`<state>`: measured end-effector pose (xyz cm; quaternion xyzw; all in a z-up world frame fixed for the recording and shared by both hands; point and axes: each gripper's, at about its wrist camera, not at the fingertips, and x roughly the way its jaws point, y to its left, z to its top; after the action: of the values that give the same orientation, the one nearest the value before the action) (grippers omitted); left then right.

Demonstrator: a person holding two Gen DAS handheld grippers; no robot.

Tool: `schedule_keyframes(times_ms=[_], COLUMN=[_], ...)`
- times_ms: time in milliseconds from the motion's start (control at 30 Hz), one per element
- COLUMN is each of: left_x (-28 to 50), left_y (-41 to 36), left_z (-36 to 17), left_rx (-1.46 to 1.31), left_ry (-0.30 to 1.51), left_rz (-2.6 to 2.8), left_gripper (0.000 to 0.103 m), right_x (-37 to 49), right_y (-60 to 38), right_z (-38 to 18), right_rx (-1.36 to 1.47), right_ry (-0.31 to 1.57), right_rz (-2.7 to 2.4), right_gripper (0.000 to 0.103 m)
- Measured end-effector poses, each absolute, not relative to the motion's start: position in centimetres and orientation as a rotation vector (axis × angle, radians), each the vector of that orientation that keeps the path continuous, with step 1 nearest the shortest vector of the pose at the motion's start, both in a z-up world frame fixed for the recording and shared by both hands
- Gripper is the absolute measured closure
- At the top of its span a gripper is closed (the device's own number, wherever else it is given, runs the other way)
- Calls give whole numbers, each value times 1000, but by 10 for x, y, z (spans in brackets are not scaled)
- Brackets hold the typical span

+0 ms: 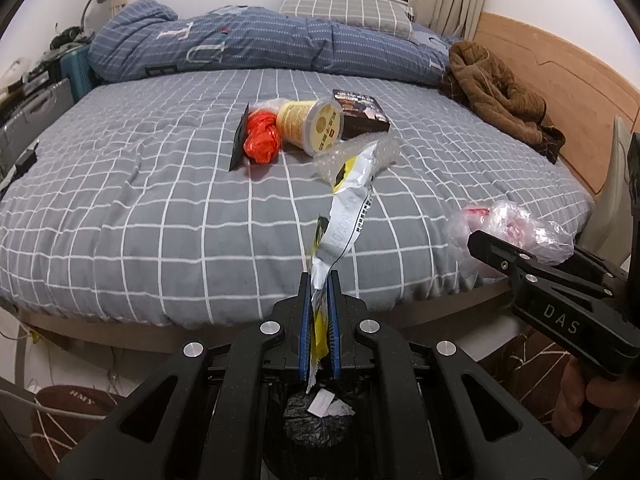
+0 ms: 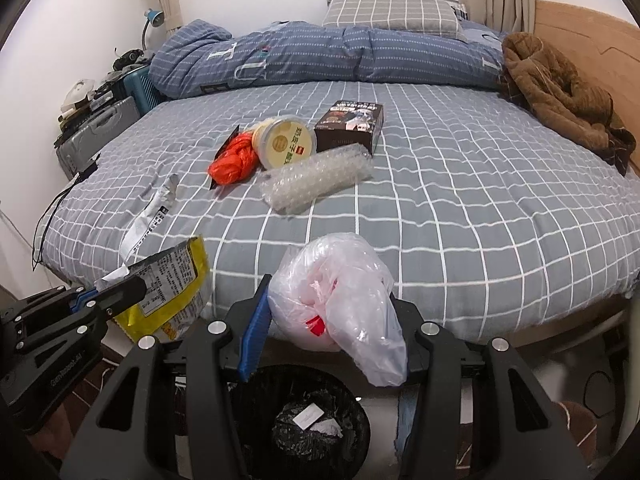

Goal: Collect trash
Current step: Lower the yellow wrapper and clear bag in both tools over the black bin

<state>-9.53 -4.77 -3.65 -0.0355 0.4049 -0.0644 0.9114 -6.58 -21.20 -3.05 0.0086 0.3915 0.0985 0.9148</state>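
My left gripper (image 1: 319,280) is shut on a yellow and silver snack wrapper (image 1: 348,208), held above a black-lined trash bin (image 1: 320,420) at the foot of the bed. The wrapper also shows in the right wrist view (image 2: 168,284). My right gripper (image 2: 324,292) is shut on a crumpled clear plastic bag (image 2: 344,292), held above the same bin (image 2: 316,420). The bag also shows in the left wrist view (image 1: 516,228). On the bed lie an orange plastic bag (image 2: 234,162), a yellow round tub (image 2: 284,142), a dark box (image 2: 352,124) and bubble wrap (image 2: 316,178).
The grey checked bed (image 2: 460,216) carries a folded blue duvet (image 2: 320,56), a pillow (image 2: 392,14) and a brown blanket (image 2: 560,92) by the wooden headboard. Suitcases (image 2: 100,132) stand at the bed's left. The bin holds bits of white paper (image 2: 316,420).
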Motion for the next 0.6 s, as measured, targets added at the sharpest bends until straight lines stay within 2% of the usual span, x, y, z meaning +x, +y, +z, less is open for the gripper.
schedule_keyframes(times_ms=[600], left_x=[-130], left_y=[-46], left_z=[-66], left_rx=[-103], left_ry=[960], left_rz=[-105], left_gripper=[96], right_x=[-104], right_y=[-196], right_z=[-60], right_rx=[6], right_ry=[920], right_rz=[230], right_gripper=[56])
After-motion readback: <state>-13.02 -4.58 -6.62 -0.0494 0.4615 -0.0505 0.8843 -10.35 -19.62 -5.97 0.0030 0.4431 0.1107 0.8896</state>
